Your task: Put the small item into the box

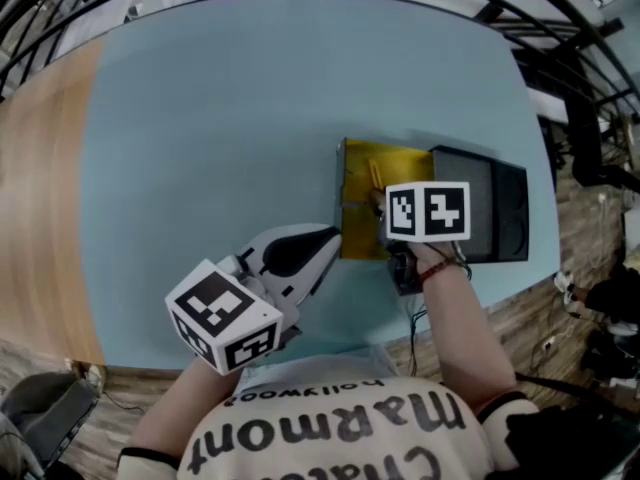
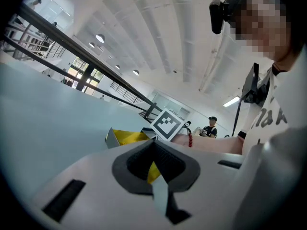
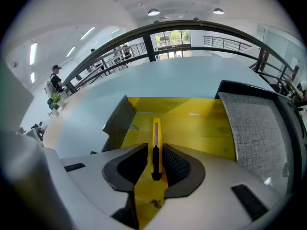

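Knife [image 3: 156, 133] lies in the box [image 1: 358, 168], a slim yellow cutter flat along the yellow floor with its black slider facing up. The right gripper [image 3: 154, 150] sits low over it with the jaws a little apart. The knife's back end is between the pads, and a sliver of yellow shows beside it on the left, so nothing pinches it. On the other side, the left gripper [image 1: 333, 236] is clamped onto the box's left wall, a strip of grey and yellow card nipped between its dark pads. The box sits on the pale blue table [image 1: 200, 118], toward the person's right. Its dark lid [image 1: 495, 213], lined in grey, lies open against the box's right side.
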A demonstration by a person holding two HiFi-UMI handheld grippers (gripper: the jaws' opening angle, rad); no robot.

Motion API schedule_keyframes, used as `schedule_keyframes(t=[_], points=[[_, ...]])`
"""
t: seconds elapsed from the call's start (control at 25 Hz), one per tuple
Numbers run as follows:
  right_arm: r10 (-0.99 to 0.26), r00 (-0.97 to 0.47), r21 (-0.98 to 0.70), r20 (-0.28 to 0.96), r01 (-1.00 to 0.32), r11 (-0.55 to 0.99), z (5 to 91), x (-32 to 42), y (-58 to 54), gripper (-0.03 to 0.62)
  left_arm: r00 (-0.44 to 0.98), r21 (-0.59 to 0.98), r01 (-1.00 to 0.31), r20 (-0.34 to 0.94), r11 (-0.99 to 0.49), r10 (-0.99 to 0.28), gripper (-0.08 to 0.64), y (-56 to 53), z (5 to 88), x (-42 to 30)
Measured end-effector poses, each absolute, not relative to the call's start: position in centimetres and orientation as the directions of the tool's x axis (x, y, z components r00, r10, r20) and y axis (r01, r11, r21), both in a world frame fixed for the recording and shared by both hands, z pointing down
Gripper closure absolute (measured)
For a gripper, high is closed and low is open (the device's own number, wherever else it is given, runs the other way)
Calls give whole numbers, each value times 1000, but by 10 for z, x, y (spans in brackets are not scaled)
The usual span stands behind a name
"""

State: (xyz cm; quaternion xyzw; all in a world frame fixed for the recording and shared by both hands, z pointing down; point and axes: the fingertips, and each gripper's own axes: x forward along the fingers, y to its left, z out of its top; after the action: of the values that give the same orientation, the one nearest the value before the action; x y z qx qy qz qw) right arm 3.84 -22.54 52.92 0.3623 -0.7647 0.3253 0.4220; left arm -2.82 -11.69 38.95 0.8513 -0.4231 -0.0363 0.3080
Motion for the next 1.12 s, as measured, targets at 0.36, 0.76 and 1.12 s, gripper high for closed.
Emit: schedule_keyframes(t=[0.36, 0.76, 1.12], points=[[-290, -395, -195, 872, -823, 534, 528, 39, -226, 413, 632, 491, -733, 235, -471, -738, 558, -91, 370, -15], [-400, -379, -162, 835, -863, 479, 524, 52, -230, 416, 581, 397, -793, 262, -463, -771, 558, -61, 342, -23], [-551, -444, -225, 706, -879, 420, 482, 70, -234, 503, 592, 329, -797, 258, -507, -763, 558, -49, 331, -3]])
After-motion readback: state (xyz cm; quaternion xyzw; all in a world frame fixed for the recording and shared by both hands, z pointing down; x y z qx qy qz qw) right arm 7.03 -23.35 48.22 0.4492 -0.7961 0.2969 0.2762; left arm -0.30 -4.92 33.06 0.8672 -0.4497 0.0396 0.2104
